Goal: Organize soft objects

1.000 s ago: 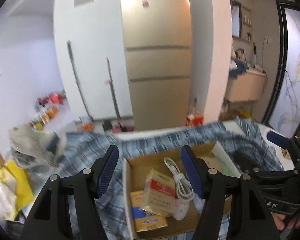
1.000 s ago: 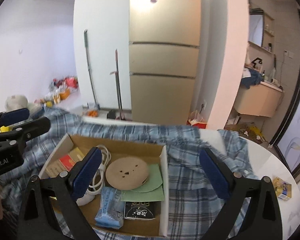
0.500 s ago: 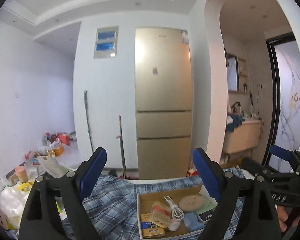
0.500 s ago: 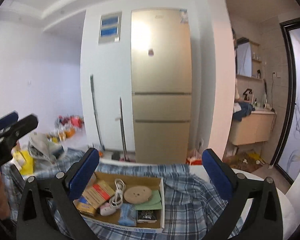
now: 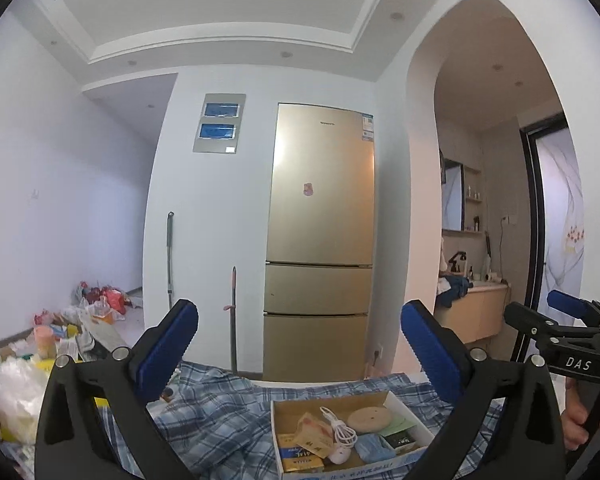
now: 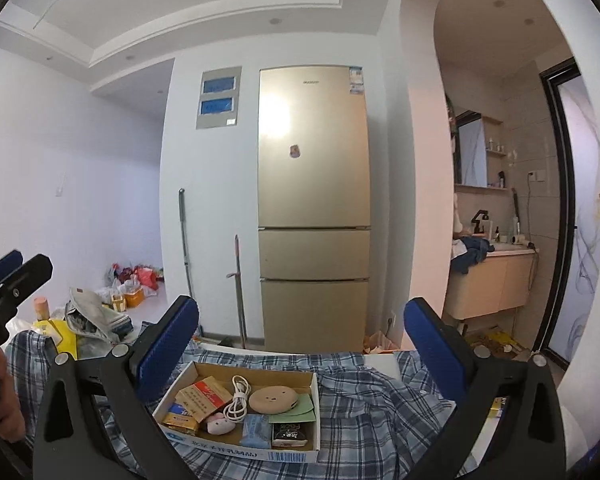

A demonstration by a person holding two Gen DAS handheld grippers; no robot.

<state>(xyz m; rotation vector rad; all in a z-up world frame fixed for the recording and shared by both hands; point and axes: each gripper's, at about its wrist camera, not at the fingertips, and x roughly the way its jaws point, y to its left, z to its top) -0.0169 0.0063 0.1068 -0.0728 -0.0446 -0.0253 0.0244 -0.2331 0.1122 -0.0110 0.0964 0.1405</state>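
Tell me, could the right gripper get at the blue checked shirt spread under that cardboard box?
Probably yes. The right gripper is open and empty, and the blue checked shirt lies bare on the right side of the open cardboard box, with nothing on top of it there. The box pins only the cloth's middle.

We see a soft checked cloth (image 6: 364, 420) under a brown cardboard box (image 6: 292, 452). The far fridge (image 6: 314, 208) looks smooth, shiny metal. Each hand-held gripper (image 5: 300, 360) has ribbed blue pads (image 5: 168, 344) on matt black plastic.
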